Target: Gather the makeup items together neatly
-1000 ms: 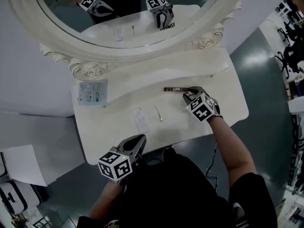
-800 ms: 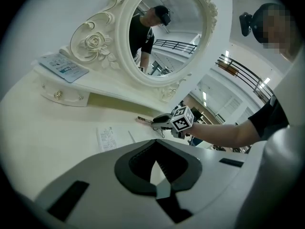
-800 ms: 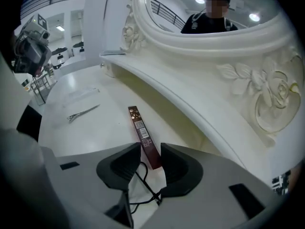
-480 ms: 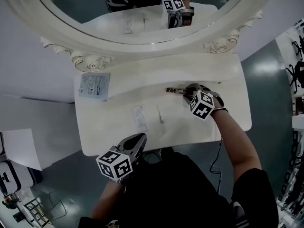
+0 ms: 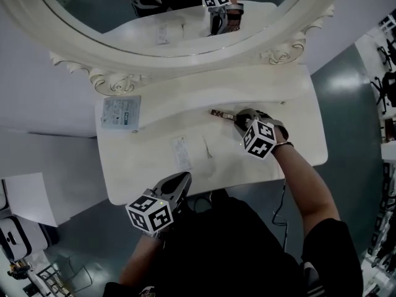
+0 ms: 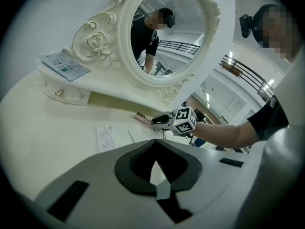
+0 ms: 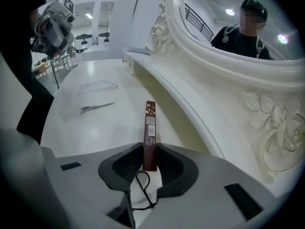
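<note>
Brown makeup box (image 7: 150,128) is pinched in right tool (image 5: 237,116), jaws just closing, worktop's (image 5: 154,147) 3 o'clock; left tool (image 5: 183,179) is closed, empty, 7 o'clock.

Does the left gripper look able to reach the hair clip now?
Probably yes: the hair clip lies in the open ahead of the left gripper, nothing between; its shut jaws must open first.

The head camera looked steeply down at the desk (image 5: 142,166); the camera on the left gripper (image 5: 184,179) faced the right gripper (image 6: 154,121).
</note>
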The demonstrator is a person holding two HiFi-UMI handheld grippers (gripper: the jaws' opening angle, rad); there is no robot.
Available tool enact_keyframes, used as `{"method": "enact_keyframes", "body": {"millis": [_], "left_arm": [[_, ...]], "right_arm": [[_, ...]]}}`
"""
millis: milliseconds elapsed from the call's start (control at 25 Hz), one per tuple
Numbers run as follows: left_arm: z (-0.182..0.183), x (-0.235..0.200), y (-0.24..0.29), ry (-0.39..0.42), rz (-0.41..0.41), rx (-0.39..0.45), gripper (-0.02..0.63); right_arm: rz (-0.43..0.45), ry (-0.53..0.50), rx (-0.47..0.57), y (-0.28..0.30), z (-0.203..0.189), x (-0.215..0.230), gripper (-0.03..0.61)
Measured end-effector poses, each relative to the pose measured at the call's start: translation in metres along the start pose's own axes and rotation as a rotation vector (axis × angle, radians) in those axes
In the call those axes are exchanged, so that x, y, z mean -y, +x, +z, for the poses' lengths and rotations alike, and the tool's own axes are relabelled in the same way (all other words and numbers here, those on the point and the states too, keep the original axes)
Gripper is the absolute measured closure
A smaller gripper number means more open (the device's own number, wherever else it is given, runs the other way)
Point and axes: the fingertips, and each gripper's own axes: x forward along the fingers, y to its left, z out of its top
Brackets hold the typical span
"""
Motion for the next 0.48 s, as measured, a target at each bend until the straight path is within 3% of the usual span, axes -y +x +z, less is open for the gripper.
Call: {"method": "enact_keyframes", "body": {"millis": [240,480], "left_arm": [[0.0,-0.001,-0.01,0.032,-0.053,-0.017,0.606],[0.003,-0.004,-0.028,0.084,-0.107,-0.046,0.606]], "right_arm": [[-0.083,0.18,0.031,-0.025,0.017,-0.019,0.477],[-0.162,0.47,0.036,-0.039,0.018,-0.05,0.478]]}}
